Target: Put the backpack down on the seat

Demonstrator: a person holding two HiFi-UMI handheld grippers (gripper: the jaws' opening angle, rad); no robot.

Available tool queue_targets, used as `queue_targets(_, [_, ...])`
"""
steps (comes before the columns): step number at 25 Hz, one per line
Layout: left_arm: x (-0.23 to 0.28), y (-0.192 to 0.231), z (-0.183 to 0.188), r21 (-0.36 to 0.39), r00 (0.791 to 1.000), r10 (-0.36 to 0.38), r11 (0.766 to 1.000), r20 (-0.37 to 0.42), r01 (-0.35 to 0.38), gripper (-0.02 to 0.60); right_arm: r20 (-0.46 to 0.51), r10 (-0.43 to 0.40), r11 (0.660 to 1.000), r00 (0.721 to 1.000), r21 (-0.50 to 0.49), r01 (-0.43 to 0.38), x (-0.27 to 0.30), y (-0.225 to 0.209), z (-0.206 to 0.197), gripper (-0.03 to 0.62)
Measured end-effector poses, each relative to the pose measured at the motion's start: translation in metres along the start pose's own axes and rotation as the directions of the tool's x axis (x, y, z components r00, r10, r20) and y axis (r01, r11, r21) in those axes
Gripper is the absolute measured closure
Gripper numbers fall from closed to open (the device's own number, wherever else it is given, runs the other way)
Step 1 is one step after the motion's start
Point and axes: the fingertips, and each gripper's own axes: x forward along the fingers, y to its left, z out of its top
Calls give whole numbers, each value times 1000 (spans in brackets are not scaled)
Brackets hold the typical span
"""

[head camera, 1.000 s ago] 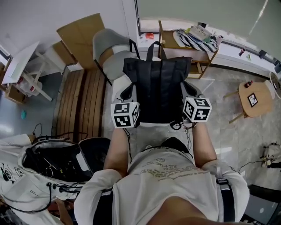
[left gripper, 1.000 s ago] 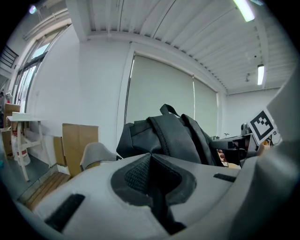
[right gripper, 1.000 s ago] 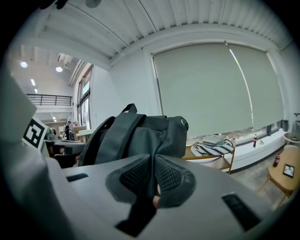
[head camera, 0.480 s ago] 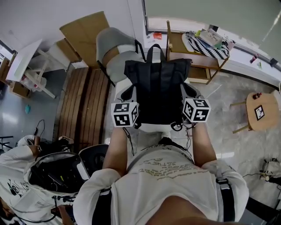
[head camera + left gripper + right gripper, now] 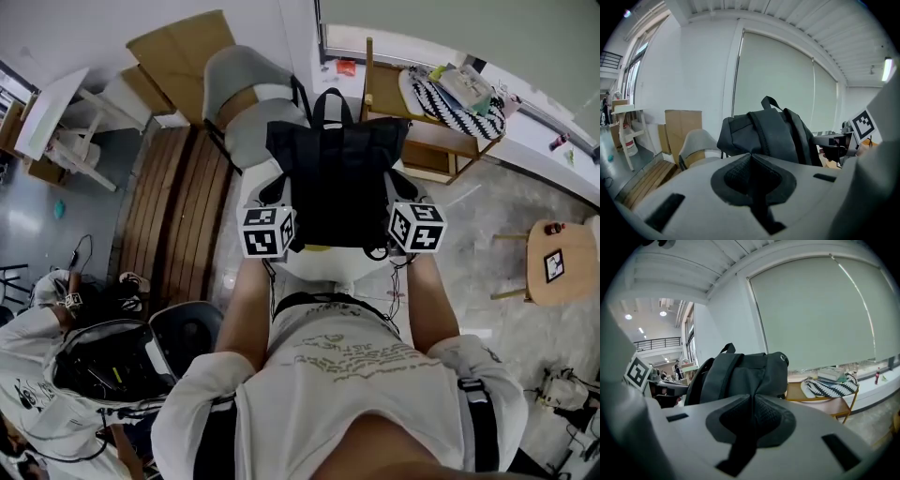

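Observation:
A black backpack [image 5: 337, 178] stands upright over a white seat [image 5: 323, 265] in front of me, its top handle pointing away. My left gripper [image 5: 278, 214] is at its lower left side and my right gripper [image 5: 404, 208] at its lower right side. In the left gripper view the jaws are pressed together [image 5: 751, 157], and the backpack [image 5: 761, 133] rises straight from their tips. The right gripper view shows the same: jaws closed [image 5: 752, 397] at the foot of the backpack [image 5: 740, 373]. The pads hide the pinched fabric.
A grey chair [image 5: 246, 98] stands just beyond the backpack on the left, with cardboard [image 5: 178, 56] behind it. A wooden shelf [image 5: 427, 131] holds a striped cloth at the right. Wooden slats [image 5: 173, 206] lie on the floor at left, and a small round table [image 5: 561, 264] stands at far right.
Both grippers and the backpack keep the same pose relative to one another. The room has slid in the head view: the round table moved down and right, and the chair sits closer behind the backpack.

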Motion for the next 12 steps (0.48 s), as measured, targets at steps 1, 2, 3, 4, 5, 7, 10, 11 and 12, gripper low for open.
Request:
queue_targets(1, [4,2,-4,-7,1000,2,1000,-12,-2,561,-7,3,1000,1000,-7,-3,6,-2,-2,545])
queue_targets(2, [9,3,-8,-15,1000,3,1000,-26,-3,561,-17,5,1000,1000,-14,-5,12,-4,-4,545])
queue_targets(3, [13,5,-12,-22,999,3,1000,-41,-4,561,-29,5,1000,1000,-21,-6,18,-6,-8,546])
queue_targets(4, [19,8,-17,-29,998,2,1000,-57,-4,561,-45,5,1000,999,-28,-6,26,-9,-12,546])
queue_targets(5, [25,11,-22,-36,997,1,999,-74,-4,561,-65,4,999,998,-36,-7,34,-11,-16,546])
queue_targets(7, [40,20,-33,-49,994,-4,999,-107,-2,561,-112,2,999,994,-51,-8,53,-15,-28,546])
queue_targets(10, [61,36,-53,-69,988,-16,998,-154,5,561,-184,-9,998,983,-60,-2,81,-18,-52,546])
queue_targets(11, [68,40,-61,-75,985,-21,997,-170,8,560,-203,-19,998,979,-59,7,90,-19,-61,546])
queue_targets(12, [75,45,-69,-78,982,-25,997,-186,10,561,-220,-29,998,975,-58,17,98,-21,-69,546])
